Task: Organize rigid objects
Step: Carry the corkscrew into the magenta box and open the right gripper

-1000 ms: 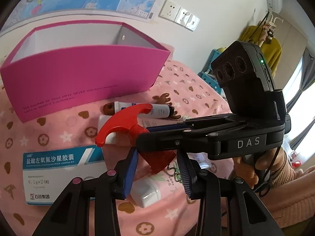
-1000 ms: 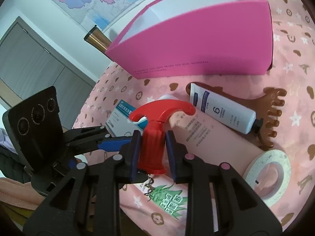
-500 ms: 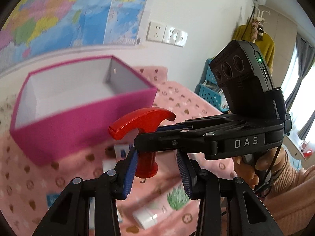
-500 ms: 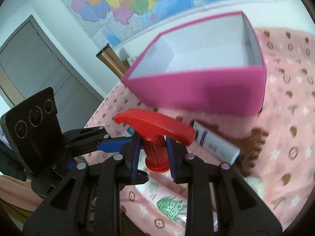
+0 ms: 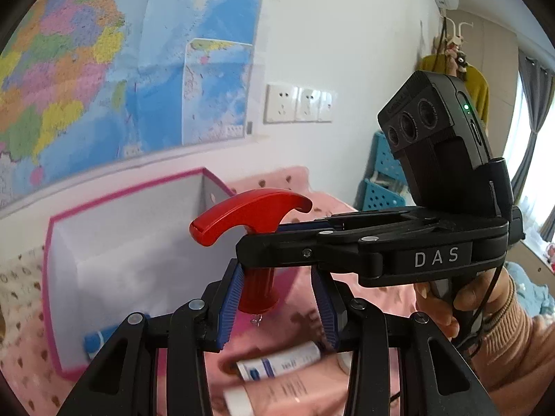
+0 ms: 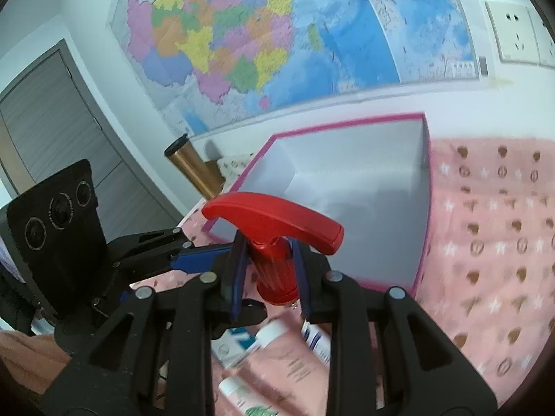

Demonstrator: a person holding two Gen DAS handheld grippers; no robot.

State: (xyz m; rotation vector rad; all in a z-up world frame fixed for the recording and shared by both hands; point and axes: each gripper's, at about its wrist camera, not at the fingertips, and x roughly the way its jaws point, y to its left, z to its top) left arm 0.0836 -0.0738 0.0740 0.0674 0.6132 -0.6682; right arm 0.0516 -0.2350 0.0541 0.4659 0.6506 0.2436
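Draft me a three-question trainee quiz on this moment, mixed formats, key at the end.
1. True or false: the right gripper is shut on the red corkscrew.
2. Where is the corkscrew? A) lying on the pink cloth; B) held up off the cloth, near the open pink box; C) resting on the box floor.
3. In one word, what hangs on the wall behind the box?

Key: 1 true; 2 B; 3 a map.
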